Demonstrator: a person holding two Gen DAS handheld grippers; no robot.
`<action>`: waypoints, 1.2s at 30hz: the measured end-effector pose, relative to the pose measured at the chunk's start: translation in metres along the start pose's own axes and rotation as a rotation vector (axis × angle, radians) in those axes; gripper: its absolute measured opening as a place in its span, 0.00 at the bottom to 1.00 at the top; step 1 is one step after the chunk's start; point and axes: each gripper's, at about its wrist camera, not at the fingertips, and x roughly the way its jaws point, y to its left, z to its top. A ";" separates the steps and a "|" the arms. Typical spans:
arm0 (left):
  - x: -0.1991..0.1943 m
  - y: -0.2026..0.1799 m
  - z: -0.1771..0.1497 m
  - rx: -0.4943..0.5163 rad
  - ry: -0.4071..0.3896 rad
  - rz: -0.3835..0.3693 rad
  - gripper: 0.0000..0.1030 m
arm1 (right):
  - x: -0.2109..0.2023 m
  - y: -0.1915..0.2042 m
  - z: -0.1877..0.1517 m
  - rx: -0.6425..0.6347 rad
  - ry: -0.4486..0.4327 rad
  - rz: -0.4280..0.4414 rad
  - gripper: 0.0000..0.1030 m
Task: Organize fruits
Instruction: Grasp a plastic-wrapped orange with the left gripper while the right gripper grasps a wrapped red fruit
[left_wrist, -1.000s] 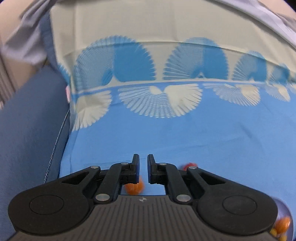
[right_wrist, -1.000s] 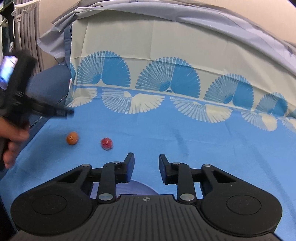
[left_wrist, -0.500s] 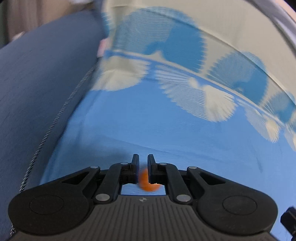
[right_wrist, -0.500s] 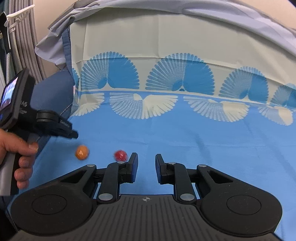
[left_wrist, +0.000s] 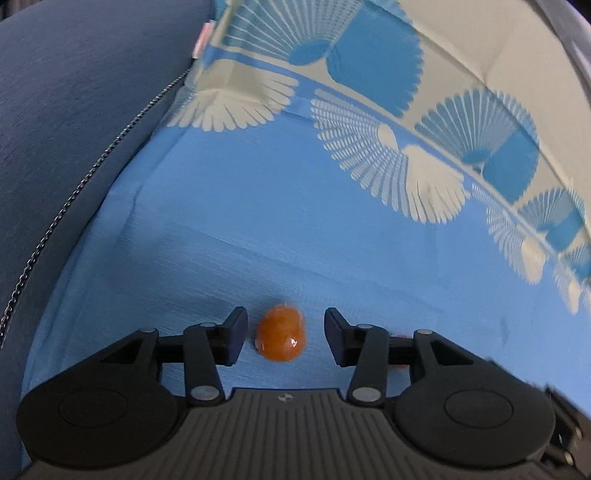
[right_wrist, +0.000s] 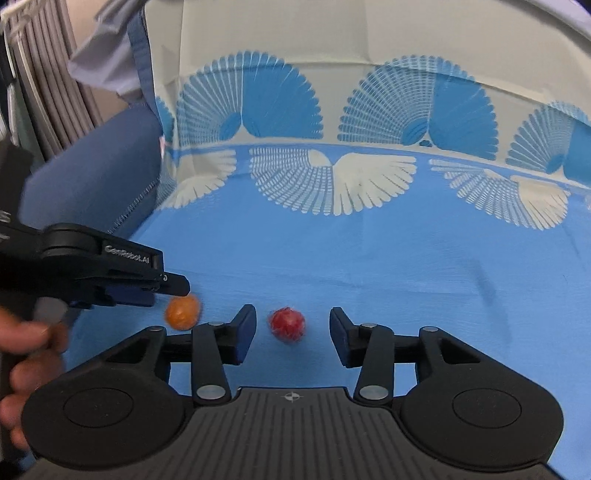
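Jaws on both tongs have just been opening, and that is the main change from a second ago, when each pair stood nearly pressed together. The left tongs (left_wrist: 282, 334) are now spread with the orange fruit (left_wrist: 281, 339) lying on the blue cloth (left_wrist: 332, 240) between the two fingers, a gap showing on either side, so nothing is pinched yet. A second ago that fruit peeked out from under the left finger; half a second ago it sat behind the almost closed tips; now it is centred in the open gap. The right tongs (right_wrist: 292, 336) are likewise spread, and the red fruit (right_wrist: 287, 325), which a second ago lay off to the left beyond the fingers, now lies on the cloth between them, touching neither. In the right view the left tongs (right_wrist: 162, 286) reach in from the left, held by a hand (right_wrist: 26, 354), with the orange fruit (right_wrist: 183, 312) just under their tip; the two fruits lie near each other. My reading is that both hands have finished lining up and are set for a double pick, so closing gently on each fruit comes next. Both fruits are small and round and may roll on the cloth if a finger nudges one first.
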 end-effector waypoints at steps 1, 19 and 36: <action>0.002 -0.002 -0.001 0.012 0.002 0.010 0.49 | 0.008 0.003 0.000 -0.018 0.008 -0.009 0.49; 0.023 -0.013 -0.009 0.108 0.046 0.064 0.40 | 0.087 0.016 0.000 -0.126 0.123 -0.019 0.32; -0.045 -0.039 -0.057 0.365 -0.163 0.068 0.34 | -0.051 -0.009 0.013 -0.053 -0.028 -0.013 0.32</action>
